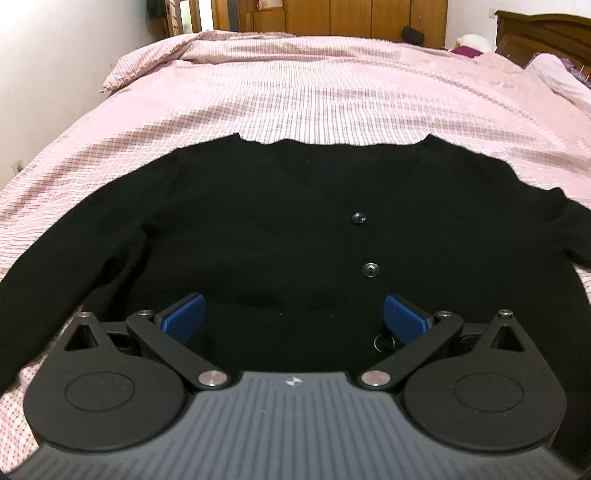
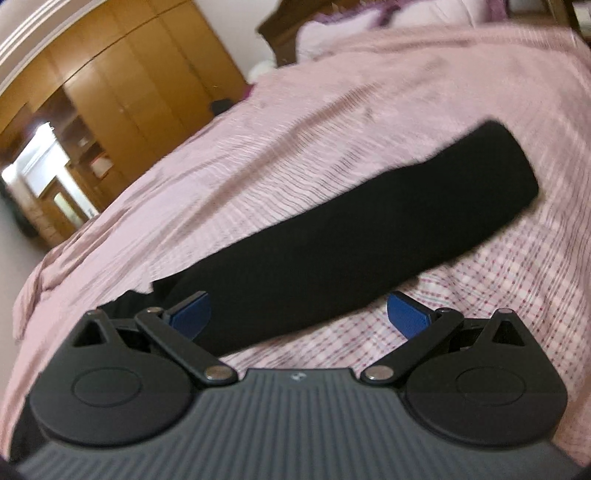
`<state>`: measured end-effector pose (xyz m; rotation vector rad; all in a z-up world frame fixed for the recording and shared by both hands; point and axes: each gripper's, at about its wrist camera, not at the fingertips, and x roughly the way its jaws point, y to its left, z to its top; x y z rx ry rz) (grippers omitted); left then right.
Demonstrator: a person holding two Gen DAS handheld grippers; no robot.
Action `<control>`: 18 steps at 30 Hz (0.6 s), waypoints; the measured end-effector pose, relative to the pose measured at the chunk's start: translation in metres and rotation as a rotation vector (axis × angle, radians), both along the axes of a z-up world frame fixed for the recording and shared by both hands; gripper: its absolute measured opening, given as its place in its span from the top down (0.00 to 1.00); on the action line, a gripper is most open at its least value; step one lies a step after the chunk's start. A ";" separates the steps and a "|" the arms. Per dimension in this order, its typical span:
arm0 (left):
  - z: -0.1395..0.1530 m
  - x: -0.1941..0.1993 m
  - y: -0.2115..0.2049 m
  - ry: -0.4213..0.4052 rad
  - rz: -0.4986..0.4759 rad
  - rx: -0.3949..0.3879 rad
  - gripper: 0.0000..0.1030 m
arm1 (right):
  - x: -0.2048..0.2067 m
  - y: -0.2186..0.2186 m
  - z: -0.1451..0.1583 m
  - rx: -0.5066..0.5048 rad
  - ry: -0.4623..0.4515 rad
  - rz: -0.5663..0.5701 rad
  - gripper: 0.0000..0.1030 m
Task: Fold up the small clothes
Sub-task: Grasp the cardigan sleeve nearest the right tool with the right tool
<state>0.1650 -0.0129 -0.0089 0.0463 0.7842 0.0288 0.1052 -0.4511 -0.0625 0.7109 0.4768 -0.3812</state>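
A black button-front cardigan (image 1: 277,221) lies flat on the pink checked bedspread (image 1: 314,92), neckline away from me, both sleeves spread sideways. Two dark buttons (image 1: 358,218) show on its front. My left gripper (image 1: 293,319) hovers over the cardigan's lower front, open, blue pads wide apart with nothing between them. In the right wrist view one black sleeve (image 2: 369,229) stretches diagonally up to the right across the bedspread (image 2: 295,122). My right gripper (image 2: 299,314) is open above the sleeve's near end, its left pad over the fabric, its right pad over bare bedspread.
A wooden wardrobe (image 1: 351,16) stands beyond the bed, also visible at the left as a wardrobe (image 2: 129,74). A dark wooden headboard (image 1: 546,33) and pillows (image 1: 554,70) sit at the right. A white wall (image 1: 55,74) borders the bed's left side.
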 end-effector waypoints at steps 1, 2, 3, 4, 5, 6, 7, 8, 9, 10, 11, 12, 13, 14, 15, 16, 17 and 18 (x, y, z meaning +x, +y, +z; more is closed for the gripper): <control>-0.003 0.003 -0.001 0.008 0.001 0.002 0.00 | 0.002 -0.005 -0.004 0.037 -0.001 -0.004 0.00; -0.006 0.006 -0.001 0.016 0.001 0.004 0.00 | 0.003 -0.007 -0.008 0.058 -0.005 -0.005 0.00; -0.009 0.008 -0.001 0.026 0.001 0.004 0.00 | 0.004 -0.011 -0.011 0.071 -0.015 -0.009 0.00; -0.013 0.010 -0.001 0.036 0.004 -0.001 0.00 | 0.004 -0.012 -0.014 0.080 -0.029 -0.015 0.00; -0.017 0.011 0.000 0.042 0.008 -0.012 0.00 | 0.005 -0.013 -0.015 0.086 -0.036 -0.019 0.00; -0.019 0.011 0.002 0.042 0.014 -0.026 0.00 | 0.006 -0.014 -0.017 0.091 -0.044 -0.021 0.00; -0.022 0.011 0.003 0.037 0.020 -0.038 0.00 | 0.006 -0.014 -0.018 0.093 -0.052 -0.022 0.00; -0.023 0.010 0.004 0.032 0.022 -0.044 0.00 | 0.006 -0.013 -0.019 0.095 -0.055 -0.020 0.00; -0.025 0.010 0.005 0.028 0.022 -0.049 0.00 | 0.004 -0.014 -0.019 0.099 -0.061 -0.019 0.00; -0.027 0.010 0.005 0.026 0.020 -0.052 0.00 | 0.002 -0.015 -0.020 0.108 -0.070 -0.017 0.00; -0.028 0.010 0.006 0.022 0.017 -0.056 0.00 | 0.000 -0.018 -0.021 0.121 -0.084 -0.020 0.00; -0.029 0.010 0.006 0.021 0.015 -0.061 0.00 | 0.000 -0.020 -0.021 0.133 -0.090 -0.026 0.00; -0.030 0.010 0.008 0.023 0.012 -0.068 0.00 | 0.000 -0.022 -0.020 0.140 -0.088 -0.023 0.00; -0.030 0.010 0.008 0.027 0.012 -0.074 0.00 | 0.002 -0.024 -0.018 0.139 -0.084 -0.019 0.00; -0.030 0.010 0.009 0.032 0.013 -0.080 0.00 | 0.003 -0.026 -0.015 0.135 -0.087 -0.029 0.00; -0.030 0.011 0.010 0.036 0.012 -0.083 0.00 | 0.004 -0.027 -0.015 0.130 -0.099 -0.058 0.00; -0.030 0.011 0.009 0.039 0.011 -0.082 0.00 | 0.006 -0.030 -0.015 0.128 -0.116 -0.094 0.00; -0.030 0.011 0.009 0.040 0.011 -0.082 0.00 | 0.007 -0.033 -0.015 0.128 -0.131 -0.121 0.02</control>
